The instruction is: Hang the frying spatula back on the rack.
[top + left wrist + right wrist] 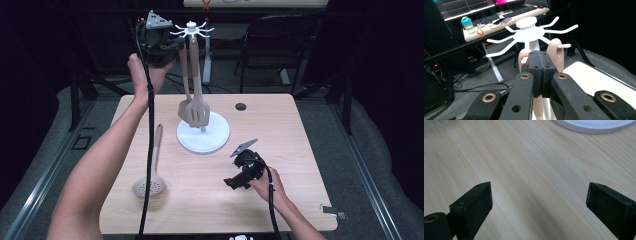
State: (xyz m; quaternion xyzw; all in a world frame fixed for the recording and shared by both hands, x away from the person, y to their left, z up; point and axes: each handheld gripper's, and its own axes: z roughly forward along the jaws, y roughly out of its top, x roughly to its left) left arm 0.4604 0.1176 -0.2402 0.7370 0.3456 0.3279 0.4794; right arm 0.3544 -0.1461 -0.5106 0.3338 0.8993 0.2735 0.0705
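Observation:
A white utensil rack (191, 30) stands on a round white base (220, 136) at the table's middle back. Two beige utensils hang from its hooks, a slotted turner (199, 113) and a spatula (184, 111) behind it. My left gripper (175, 45) is raised beside the rack's top. In the left gripper view my left gripper (541, 62) is shut, pads together, in front of the rack's head (529, 32) and the two hung handles (556, 53). A beige skimmer (150, 186) lies on the table at left. My right gripper (234, 172) rests low at right; my right gripper (539, 202) is open over bare wood.
The wooden table (280, 130) has a small round hole (240, 106) near its back edge. A black folding chair (272, 40) stands behind the table. The base's edge (594, 125) lies just ahead of the right gripper. A desk with keyboards and a bottle (468, 25) stands farther back.

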